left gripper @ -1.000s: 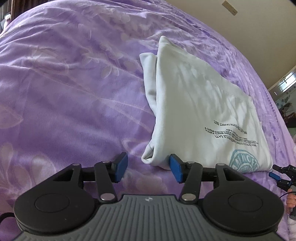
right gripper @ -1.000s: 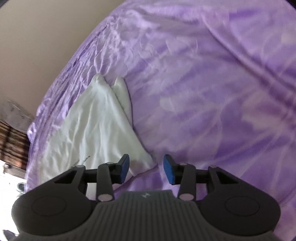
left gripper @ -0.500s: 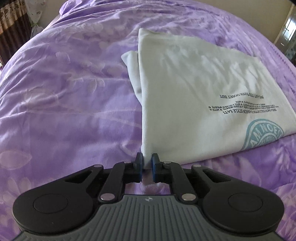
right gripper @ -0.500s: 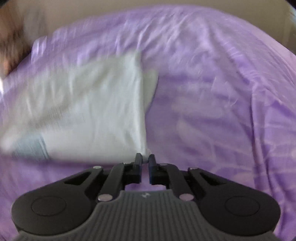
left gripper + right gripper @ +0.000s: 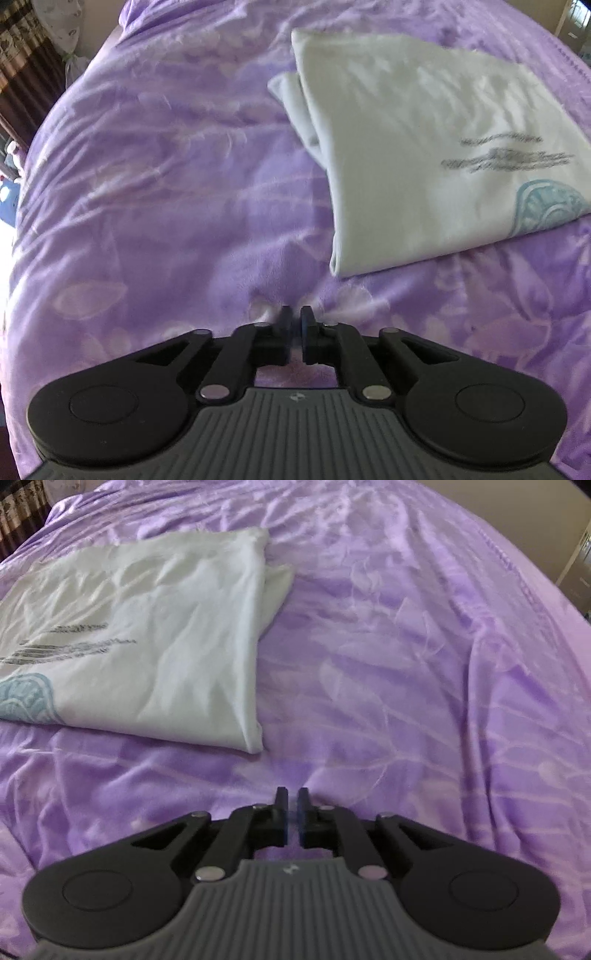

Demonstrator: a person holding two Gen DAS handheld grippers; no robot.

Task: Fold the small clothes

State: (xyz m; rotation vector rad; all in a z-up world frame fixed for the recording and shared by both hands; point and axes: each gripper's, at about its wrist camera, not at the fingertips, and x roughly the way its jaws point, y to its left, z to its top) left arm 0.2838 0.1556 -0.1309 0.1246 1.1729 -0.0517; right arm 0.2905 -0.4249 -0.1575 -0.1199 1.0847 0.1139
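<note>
1. Bedspread [image 5: 155,192]: purple, pale leaf and flower print, creased; fills most of both views.
2. Shirt [image 5: 424,147]: white, folded into a flat rectangle, lying on the bedspread; grey lines of print and a teal round emblem [image 5: 546,203] near its front edge; a folded-under flap pokes out at the far corner on each side; print too blurred to read.
3. Left view: shirt sits right of centre, its near corner ahead and to the right of the left gripper [image 5: 294,323]; corner and fingertips are apart, with purple cloth between them.
4. Left gripper: jaws drawn nearly together, only a thin slit between the blue pads [image 5: 306,325]; nothing is gripped; tips hang over bare bedspread; the jaws closed within the last second and now hold no cloth.
5. Right view: shirt [image 5: 147,635] lies left of centre, its near corner ahead and left of the right gripper [image 5: 292,805], not touching it.
6. Right gripper: jaws closed to a hairline gap, empty; it too has just shut, with no cloth between the pads; bedspread [image 5: 424,664] lies below.
7. Curtain [image 5: 18,55]: dark, patterned, at far left edge.
</note>
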